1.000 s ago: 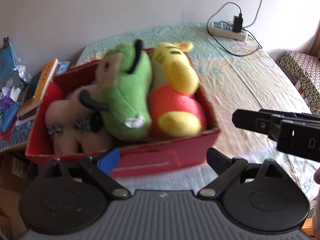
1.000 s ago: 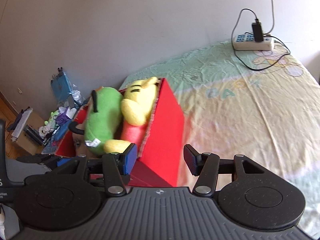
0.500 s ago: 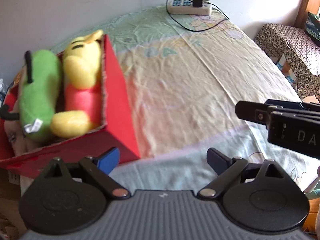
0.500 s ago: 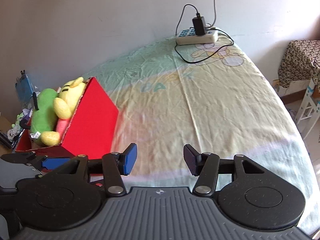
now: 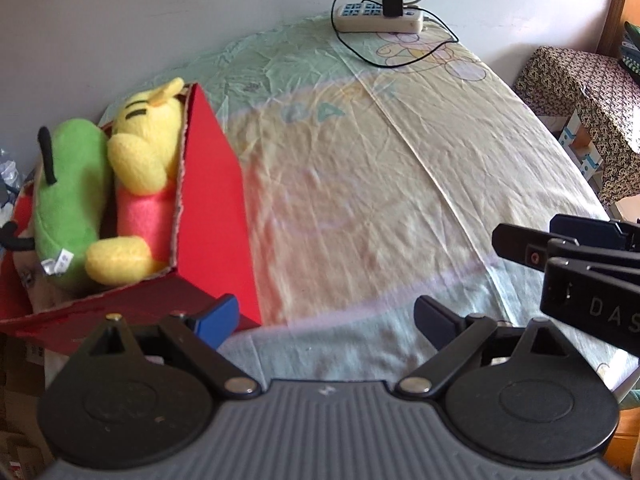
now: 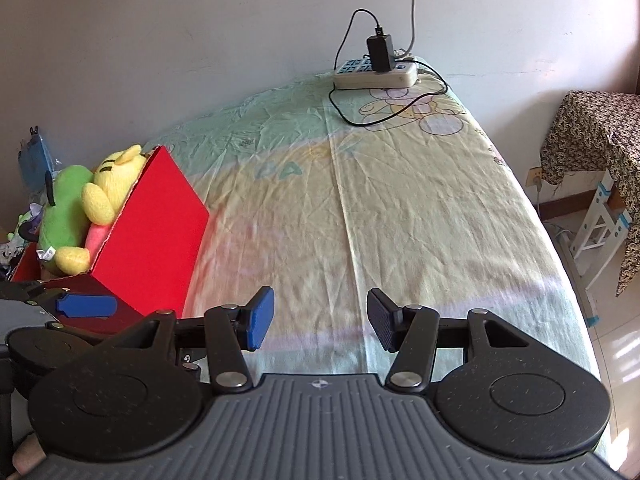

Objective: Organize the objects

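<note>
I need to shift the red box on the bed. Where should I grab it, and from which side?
Judging by its pose, grip the red box by the top edge of its near right wall, coming from above at the bare corner. That rim is thin and exposed; the yellow plush crowds it further back.

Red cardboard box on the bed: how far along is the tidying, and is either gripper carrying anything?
Done: the green plush toy and yellow plush bear lie packed in the red cardboard box. In hand: nothing; the left gripper and right gripper both have open, empty jaws. Left: the pale bedsheet holds only a white power strip with a plugged-in charger, so little seems to remain.
</note>
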The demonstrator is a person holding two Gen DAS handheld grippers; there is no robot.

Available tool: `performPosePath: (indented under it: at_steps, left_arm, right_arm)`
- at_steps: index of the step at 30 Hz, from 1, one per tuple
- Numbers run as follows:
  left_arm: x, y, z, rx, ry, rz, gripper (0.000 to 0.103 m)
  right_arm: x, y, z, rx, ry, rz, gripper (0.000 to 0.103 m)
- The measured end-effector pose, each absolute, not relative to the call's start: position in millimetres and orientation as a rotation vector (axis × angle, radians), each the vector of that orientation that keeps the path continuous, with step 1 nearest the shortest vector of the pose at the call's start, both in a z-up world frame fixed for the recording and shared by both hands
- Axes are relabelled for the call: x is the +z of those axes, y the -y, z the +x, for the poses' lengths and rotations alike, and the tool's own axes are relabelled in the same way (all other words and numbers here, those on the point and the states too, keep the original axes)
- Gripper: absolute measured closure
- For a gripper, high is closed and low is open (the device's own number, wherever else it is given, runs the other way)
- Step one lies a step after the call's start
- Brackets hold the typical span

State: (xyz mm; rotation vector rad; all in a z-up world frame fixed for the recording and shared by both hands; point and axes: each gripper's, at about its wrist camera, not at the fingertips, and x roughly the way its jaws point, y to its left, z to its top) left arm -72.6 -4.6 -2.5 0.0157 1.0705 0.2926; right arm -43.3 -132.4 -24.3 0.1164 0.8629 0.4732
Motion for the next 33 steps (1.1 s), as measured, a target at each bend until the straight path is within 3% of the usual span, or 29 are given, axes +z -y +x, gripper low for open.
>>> performPosePath:
  at_steps: [20, 33]
  left_arm:
    - [39.8, -147.1, -159.9, 0.483, -0.902, -0.124, 0.004]
    - [39.8, -227.8, -173.7, 0.450, -0.879, -0.138, 0.004]
  right_arm:
    - [35.6, -8.0, -78.9, 0.649, -0.718, 0.053, 0.047]
    - [41.5, -78.6, -86.7, 0.570, -0.676, 0.049, 0.046]
